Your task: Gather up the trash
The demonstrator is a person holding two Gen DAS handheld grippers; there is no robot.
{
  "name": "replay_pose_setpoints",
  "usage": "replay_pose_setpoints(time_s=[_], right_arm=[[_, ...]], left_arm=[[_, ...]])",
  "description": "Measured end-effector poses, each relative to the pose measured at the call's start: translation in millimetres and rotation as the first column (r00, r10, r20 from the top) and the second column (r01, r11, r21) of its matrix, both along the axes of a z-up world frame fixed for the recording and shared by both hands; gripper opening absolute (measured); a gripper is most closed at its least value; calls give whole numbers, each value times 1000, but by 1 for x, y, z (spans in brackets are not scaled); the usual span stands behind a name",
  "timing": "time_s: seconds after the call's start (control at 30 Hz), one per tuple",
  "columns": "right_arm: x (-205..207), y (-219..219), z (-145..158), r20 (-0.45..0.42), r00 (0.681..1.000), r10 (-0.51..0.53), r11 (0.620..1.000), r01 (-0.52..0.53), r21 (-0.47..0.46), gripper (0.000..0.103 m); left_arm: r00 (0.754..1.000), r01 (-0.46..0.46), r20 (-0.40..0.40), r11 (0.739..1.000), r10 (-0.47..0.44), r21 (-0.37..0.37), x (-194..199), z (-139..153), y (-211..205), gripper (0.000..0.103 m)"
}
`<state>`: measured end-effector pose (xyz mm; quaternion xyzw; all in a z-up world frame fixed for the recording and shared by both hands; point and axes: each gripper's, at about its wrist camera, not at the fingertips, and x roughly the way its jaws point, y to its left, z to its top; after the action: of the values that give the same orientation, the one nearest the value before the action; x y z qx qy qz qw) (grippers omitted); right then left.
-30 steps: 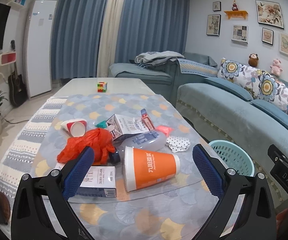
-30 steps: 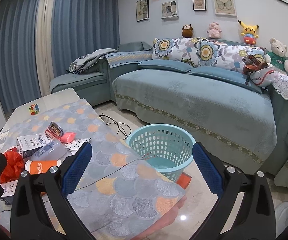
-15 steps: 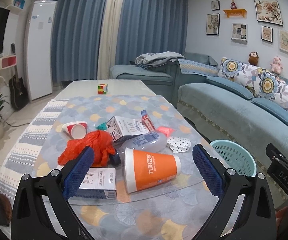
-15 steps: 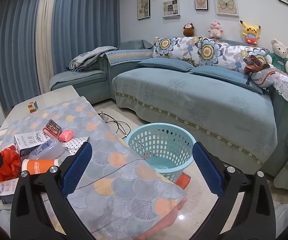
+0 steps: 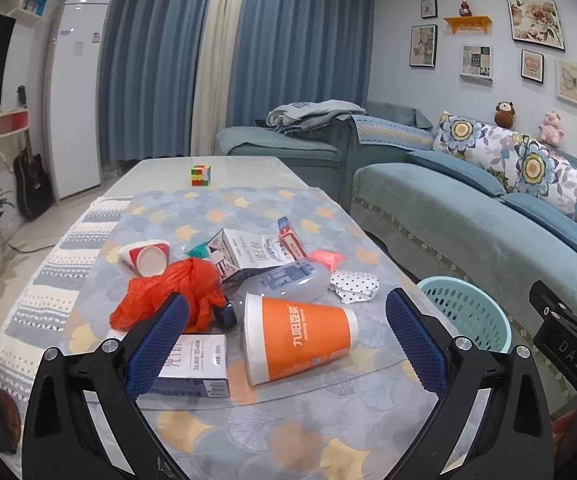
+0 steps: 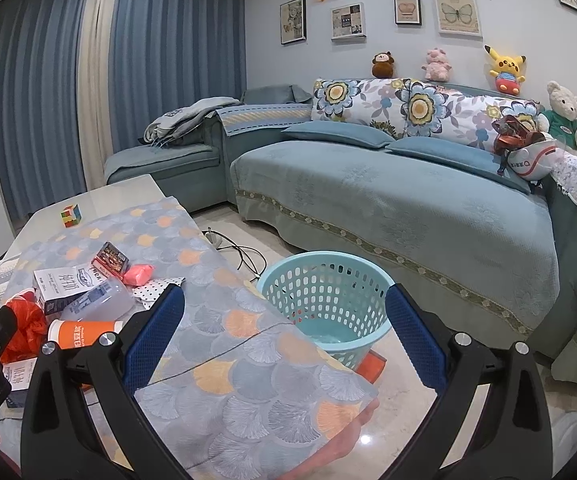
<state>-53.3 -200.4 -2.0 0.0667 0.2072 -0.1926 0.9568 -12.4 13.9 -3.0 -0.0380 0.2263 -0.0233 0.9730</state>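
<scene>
Trash clusters mid-tabletop [image 5: 288, 432]: an orange paper cup [image 5: 298, 344] on its side, a crumpled red plastic bag [image 5: 168, 296], a milk carton [image 5: 248, 254]. Left gripper [image 5: 286, 340] hovers before the cup, jaws wide apart, empty. Right gripper [image 6: 284, 330], likewise spread, frames the teal laundry-style basket [image 6: 324, 304] on the floor beside the sofa [image 6: 408, 208].

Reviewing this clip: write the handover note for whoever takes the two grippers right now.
Left gripper: open, empty, facing the orange paper cup lying on its side.
Right gripper: open, empty, facing the teal basket on the floor beside the table.
Also on the table: red plastic bag, milk carton, clear bottle, flat white box, small red-and-white cup.
Done: no trash visible in the basket.
Left: all of it; the orange cup is nearest.
</scene>
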Motion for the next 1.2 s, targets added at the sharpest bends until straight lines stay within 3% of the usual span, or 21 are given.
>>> replay_pose_setpoints(time_s=[0.7,1.2], right_arm=[[3,14,1,6,1000,15,999,-14,-51,95],[1,4,-1,4,1000,-1,1000,1,-16,95]], left_arm=[[1000,-16,-14,1000,16,-8,3,-2,0,95],[1000,-15,-13,1000,15,-4,2,-3,1,95]])
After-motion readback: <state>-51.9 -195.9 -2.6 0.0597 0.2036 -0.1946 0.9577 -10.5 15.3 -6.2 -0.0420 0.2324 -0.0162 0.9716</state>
